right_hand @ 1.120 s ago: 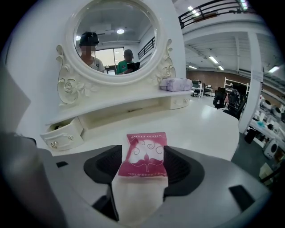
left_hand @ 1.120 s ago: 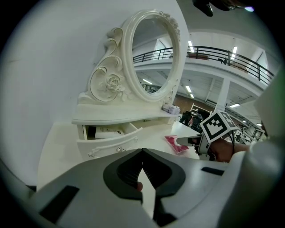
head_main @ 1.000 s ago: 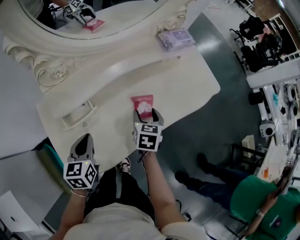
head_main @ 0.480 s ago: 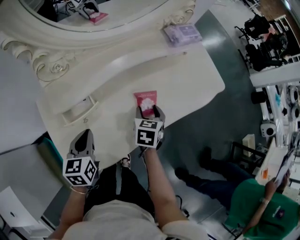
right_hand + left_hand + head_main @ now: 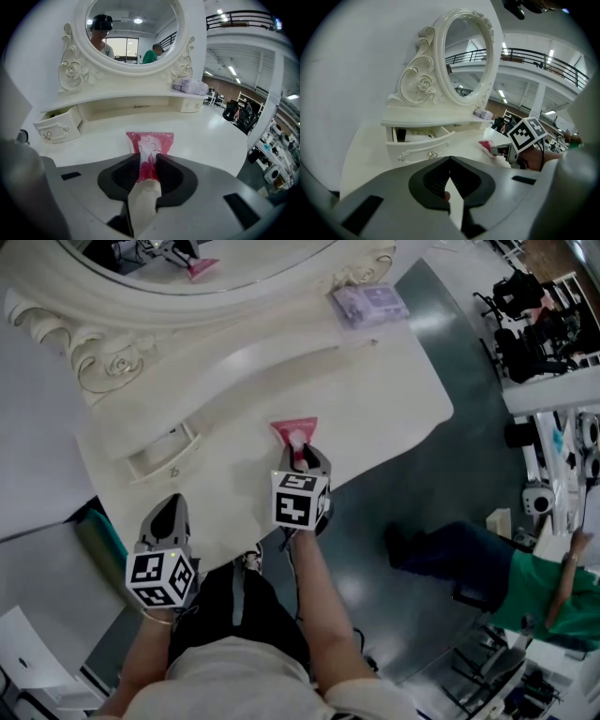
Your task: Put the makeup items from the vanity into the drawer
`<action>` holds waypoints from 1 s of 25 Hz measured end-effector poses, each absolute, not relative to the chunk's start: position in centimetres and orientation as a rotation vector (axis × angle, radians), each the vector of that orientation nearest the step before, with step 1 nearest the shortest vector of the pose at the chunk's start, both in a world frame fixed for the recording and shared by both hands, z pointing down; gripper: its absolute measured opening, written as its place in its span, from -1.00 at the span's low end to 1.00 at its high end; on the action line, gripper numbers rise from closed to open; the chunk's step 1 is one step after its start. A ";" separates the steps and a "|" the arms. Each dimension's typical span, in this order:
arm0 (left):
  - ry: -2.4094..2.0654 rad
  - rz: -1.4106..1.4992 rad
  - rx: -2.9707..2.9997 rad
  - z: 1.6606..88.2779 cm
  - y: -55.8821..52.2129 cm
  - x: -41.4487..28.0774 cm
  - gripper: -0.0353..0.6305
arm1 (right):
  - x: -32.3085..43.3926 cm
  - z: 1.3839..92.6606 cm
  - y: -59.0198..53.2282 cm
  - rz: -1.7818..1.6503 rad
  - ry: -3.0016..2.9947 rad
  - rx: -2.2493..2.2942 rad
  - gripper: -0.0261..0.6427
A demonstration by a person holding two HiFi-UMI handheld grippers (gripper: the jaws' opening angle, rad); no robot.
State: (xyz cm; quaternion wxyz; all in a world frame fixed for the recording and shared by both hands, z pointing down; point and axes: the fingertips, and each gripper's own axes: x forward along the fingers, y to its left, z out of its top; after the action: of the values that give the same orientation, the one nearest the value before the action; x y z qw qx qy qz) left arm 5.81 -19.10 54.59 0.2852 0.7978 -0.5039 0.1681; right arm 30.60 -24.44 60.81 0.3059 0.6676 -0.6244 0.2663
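While print on the pink sachet (image 5: 150, 143) was illegible, right gripper (image 5: 149, 158) jaws, just closing, pinched it right of the open drawer (image 5: 55, 128) | left gripper (image 5: 450, 159): jaws together, empty.

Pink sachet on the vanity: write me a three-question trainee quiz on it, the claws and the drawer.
1. True or false: the right claw is shut on the pink printed plastic sachet.
2. The small white carved drawer is: A open; B shut; C taken out.
3. Which claw holds nothing?
Key: 1 true; its jaws have just been closing, with the sachet between them. 2 A. 3 the left claw.
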 end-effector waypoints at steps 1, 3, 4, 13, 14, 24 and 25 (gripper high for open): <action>-1.348 0.448 2.133 54.6 -19.0 5.7 -0.88 | 30.6 60.7 -24.4 0.704 -1.652 1.766 -0.62; -1.350 0.446 2.133 54.5 -18.9 5.6 -0.88 | 30.6 60.4 -24.4 0.706 -1.654 1.765 -0.67; -1.352 0.444 2.132 54.4 -18.8 5.5 -0.88 | 30.6 60.3 -24.4 0.707 -1.657 1.765 -0.67; -1.375 0.419 2.134 53.7 -18.4 4.6 -0.88 | 27.5 57.1 -24.1 0.694 -1.774 1.687 -0.69; -1.380 0.414 2.134 53.5 -18.3 4.5 -0.88 | 26.8 56.6 -24.1 0.688 -1.800 1.662 -0.69; -1.483 0.335 2.083 51.9 -17.3 1.4 -0.88 | 17.1 52.1 -24.6 0.607 -2.038 1.301 -0.69; -1.494 0.325 2.078 51.8 -17.3 1.1 -0.88 | 16.3 51.9 -24.6 0.600 -2.048 1.265 -0.69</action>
State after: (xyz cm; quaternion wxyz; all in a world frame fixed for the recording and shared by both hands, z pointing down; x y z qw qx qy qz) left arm 1.15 -17.29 51.75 0.2772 0.7738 -0.5565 0.1212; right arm 16.28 -24.60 51.94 0.3242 0.4824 -0.7810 0.2287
